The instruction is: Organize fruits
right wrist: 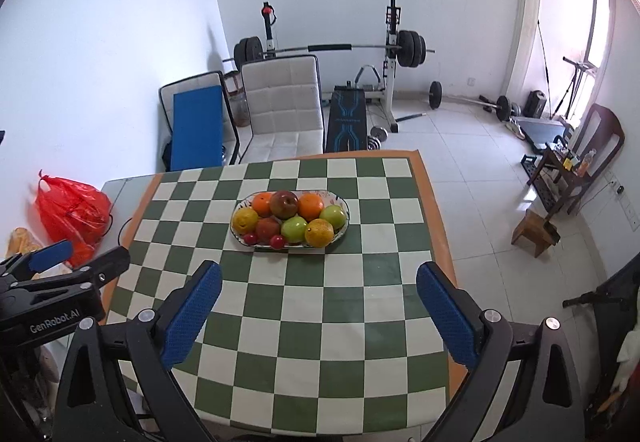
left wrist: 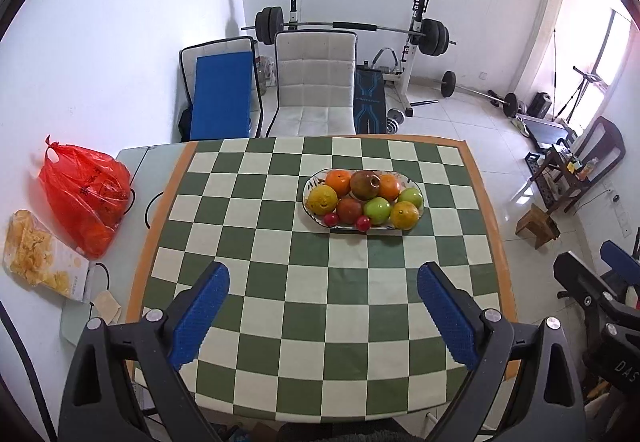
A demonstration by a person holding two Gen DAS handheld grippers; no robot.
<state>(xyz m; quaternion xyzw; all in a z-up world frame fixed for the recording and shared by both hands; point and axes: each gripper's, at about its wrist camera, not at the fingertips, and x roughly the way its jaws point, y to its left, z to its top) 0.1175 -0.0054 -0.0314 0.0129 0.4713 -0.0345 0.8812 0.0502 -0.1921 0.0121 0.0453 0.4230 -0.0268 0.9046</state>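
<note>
Broadly, the table (left wrist: 280,322) fills the lower half of both views, covered by a green-and-cream checked cloth (left wrist: 344,282) with an orange border. Behind it at 12 o'clock stands a white padded chair (left wrist: 316,81), and beyond that a barbell rack (left wrist: 416,29) against the wall. At 9 o'clock on the bare table edge sits a red plastic bag (left wrist: 84,193), with a packet of chips (left wrist: 40,258) just beside it, nearer the camera.

Toward the far middle of the cloth lies an oval plate (left wrist: 316,219) piled with fruit — a dark red pomegranate (left wrist: 365,183) at the top of the heap, oranges (left wrist: 338,181) on either side of it, two green apples (left wrist: 377,210), yellowish citrus (left wrist: 322,198) at the ends, and two small red cherry tomatoes (left wrist: 331,218) at the near rim. All the fruit touches its neighbours.

The left gripper (left wrist: 323,276) hovers above the near cloth, jaws spread wide, nothing between them. The right gripper (right wrist: 319,276) does likewise — jaws spread, empty, well apart from the plate. In the right wrist view the left gripper shows at 9 o'clock.
</note>
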